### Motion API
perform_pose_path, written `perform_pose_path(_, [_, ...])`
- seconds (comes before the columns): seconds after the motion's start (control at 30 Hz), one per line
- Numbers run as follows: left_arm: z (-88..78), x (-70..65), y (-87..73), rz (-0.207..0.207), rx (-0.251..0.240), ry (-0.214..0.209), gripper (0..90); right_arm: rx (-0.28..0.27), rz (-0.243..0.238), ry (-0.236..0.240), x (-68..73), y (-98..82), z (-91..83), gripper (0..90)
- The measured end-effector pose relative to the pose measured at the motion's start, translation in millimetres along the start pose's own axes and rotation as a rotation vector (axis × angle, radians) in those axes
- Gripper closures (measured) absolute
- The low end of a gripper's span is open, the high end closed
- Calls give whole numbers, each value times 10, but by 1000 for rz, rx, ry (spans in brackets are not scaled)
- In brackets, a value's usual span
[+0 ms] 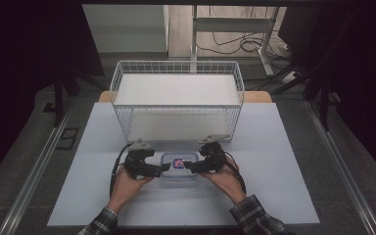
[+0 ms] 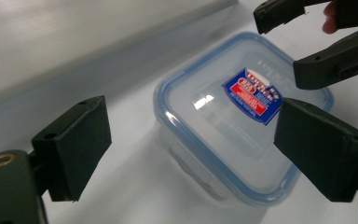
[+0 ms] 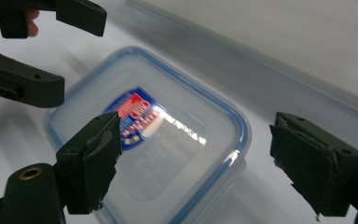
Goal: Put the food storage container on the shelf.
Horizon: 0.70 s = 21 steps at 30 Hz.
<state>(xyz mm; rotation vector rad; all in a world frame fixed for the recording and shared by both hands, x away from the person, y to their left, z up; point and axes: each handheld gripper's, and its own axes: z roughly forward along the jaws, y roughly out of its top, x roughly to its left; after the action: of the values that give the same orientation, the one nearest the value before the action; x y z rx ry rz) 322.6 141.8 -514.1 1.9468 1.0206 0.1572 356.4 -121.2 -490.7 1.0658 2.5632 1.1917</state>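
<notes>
A clear plastic food container (image 1: 179, 167) with a blue-rimmed lid and a red and blue sticker (image 2: 251, 95) sits on the white table (image 1: 279, 186), near its front. My left gripper (image 1: 163, 168) comes at it from the left, and my right gripper (image 1: 189, 166) from the right. In the left gripper view the left gripper (image 2: 198, 144) stands open, its jaws straddling the near side of the container (image 2: 223, 126). In the right gripper view the right gripper (image 3: 204, 163) is open too, its jaws wide over the container (image 3: 168, 144). No pad visibly presses on the box.
A white wire basket (image 1: 176, 62) with a white liner stands just behind the container, close to both grippers. The tabletop stretches free to the left and right of the hands. Dark floor and rails lie beyond the table edges.
</notes>
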Motion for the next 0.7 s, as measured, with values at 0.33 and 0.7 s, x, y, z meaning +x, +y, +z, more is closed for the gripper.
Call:
perform_pose_path(0.33, [127, 9, -103, -71, 62, -166, 149, 72, 93, 175, -97, -192, 9, 215])
perform_pose_path(0.7, [-132, 56, -239, -116, 14, -253, 509, 34, 111, 257, -158, -348, -232, 525])
